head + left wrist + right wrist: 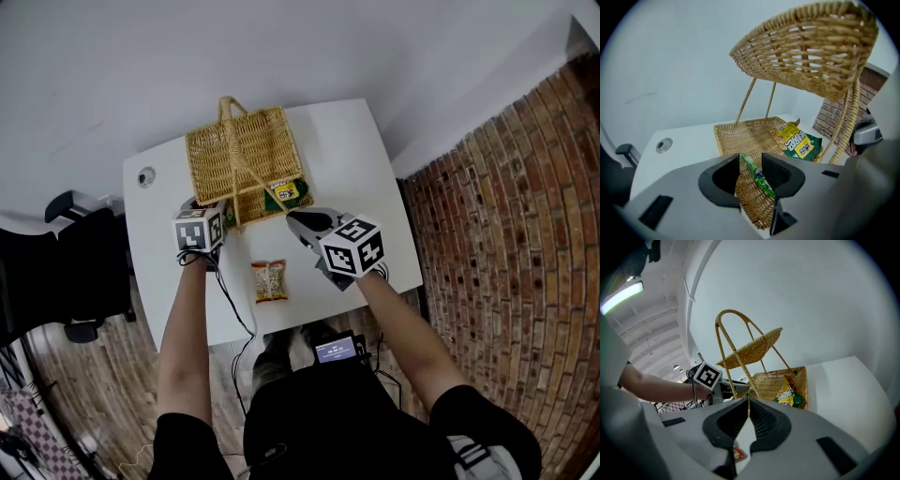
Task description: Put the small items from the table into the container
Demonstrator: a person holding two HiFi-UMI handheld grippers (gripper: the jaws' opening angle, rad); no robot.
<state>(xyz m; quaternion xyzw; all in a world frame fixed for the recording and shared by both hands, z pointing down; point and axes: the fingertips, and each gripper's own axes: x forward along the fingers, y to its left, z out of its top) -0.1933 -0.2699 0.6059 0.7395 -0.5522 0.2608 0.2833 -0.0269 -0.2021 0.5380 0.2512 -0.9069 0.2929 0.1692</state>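
We see a white tabletop (356, 159) beside a brick wall (506, 234). The left gripper (751, 161) has its jaws spread around a green packet (757, 176) over the basket (239, 155). The right gripper (749, 403) has its jaws pressed together. A snack bag (269, 281) lies near.

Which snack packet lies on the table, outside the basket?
The orange packet, alone on the table; the yellow packet lies in the basket, the green packet over it.

Basket (740, 136) sits on the table (347, 159) toward its far edge, lid (806, 47) raised above it; one pkt (286, 192) lies in its near-right corner, a grommet (145, 176) on the table to its left. L gripper (751, 161) is at the near rim w/ a 2nd pkt (756, 176) btwn its parted jaws — R gripper (748, 404) just right of it, pinching a strand (749, 398) from the lid. A 3rd pkt (269, 281) lies on the table nearer the person, btwn the arms.
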